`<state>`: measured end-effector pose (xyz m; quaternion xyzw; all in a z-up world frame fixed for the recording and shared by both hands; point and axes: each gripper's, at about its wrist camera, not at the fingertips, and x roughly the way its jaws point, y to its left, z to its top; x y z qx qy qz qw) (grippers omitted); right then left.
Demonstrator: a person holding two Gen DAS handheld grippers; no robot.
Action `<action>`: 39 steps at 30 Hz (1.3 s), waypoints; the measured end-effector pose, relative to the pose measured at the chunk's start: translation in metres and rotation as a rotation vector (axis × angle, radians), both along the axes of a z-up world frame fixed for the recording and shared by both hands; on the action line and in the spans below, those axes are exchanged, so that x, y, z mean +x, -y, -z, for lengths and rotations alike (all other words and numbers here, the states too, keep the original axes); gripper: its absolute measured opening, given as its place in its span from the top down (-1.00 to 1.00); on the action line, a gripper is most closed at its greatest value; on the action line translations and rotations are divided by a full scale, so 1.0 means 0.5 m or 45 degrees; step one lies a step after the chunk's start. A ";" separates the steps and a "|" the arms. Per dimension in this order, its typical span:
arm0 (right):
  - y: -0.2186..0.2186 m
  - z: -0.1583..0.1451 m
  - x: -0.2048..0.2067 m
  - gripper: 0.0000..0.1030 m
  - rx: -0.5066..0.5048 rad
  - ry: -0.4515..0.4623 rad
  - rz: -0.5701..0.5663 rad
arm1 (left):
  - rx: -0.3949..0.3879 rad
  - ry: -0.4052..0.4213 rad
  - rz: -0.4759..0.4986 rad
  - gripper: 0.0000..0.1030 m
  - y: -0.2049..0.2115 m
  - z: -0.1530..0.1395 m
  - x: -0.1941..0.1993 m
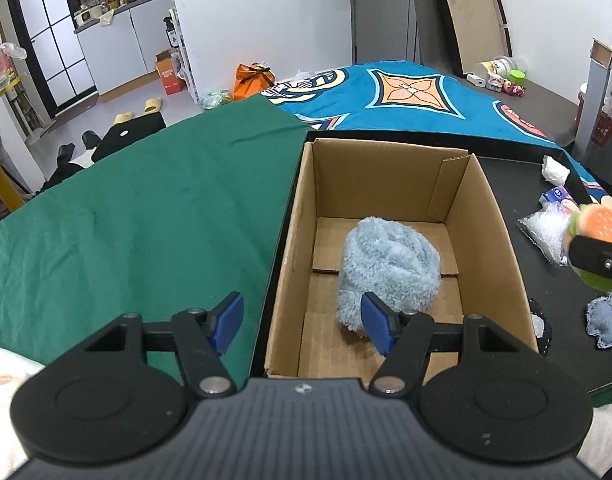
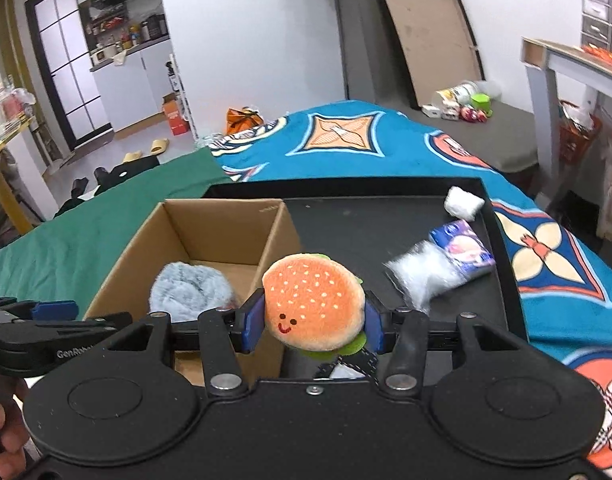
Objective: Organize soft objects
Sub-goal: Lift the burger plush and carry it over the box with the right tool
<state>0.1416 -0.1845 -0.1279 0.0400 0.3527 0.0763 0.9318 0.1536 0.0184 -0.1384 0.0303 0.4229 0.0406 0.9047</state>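
Note:
A cardboard box (image 1: 494, 216) (image 2: 126, 256) stands open on a black tray (image 1: 518, 184) (image 2: 346, 216). A fluffy light-blue cloth (image 1: 386, 264) (image 2: 190, 292) lies inside it. My left gripper (image 1: 302, 322) is open and empty, above the box's near left edge. My right gripper (image 2: 312, 322) is shut on a plush hamburger toy (image 2: 314, 306) (image 1: 598, 224), held just right of the box above the tray. The left gripper also shows in the right wrist view (image 2: 46, 320) at the left.
On the tray right of the box lie a clear plastic bag (image 2: 422, 276) (image 1: 546, 232), a blue tissue pack (image 2: 462, 248), a white wad (image 2: 462, 202) (image 1: 556, 170) and a small blue-grey cloth (image 1: 606, 322). A green cloth (image 1: 126, 220) and a patterned blue blanket (image 1: 406, 96) cover the surface around the tray.

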 end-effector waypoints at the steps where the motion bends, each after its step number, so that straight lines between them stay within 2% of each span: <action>1: -0.004 -0.001 0.003 0.05 -0.004 0.005 -0.008 | -0.004 0.004 -0.001 -0.24 -0.001 0.000 0.001; 8: -0.036 -0.008 0.023 0.05 -0.044 0.029 -0.062 | -0.028 0.012 -0.009 -0.18 -0.009 0.002 0.008; 17: -0.072 -0.020 0.047 0.05 -0.087 0.078 -0.126 | -0.075 0.001 -0.043 0.01 -0.027 0.010 0.026; 30: -0.126 -0.027 0.080 0.04 -0.141 0.115 -0.214 | -0.151 -0.024 -0.060 0.64 -0.045 0.022 0.033; 37: -0.152 -0.028 0.103 0.03 -0.174 0.123 -0.249 | -0.188 -0.014 -0.078 0.80 -0.058 0.021 0.036; 39: -0.159 -0.027 0.107 -0.10 -0.192 0.130 -0.256 | -0.193 -0.013 -0.077 0.81 -0.061 0.022 0.037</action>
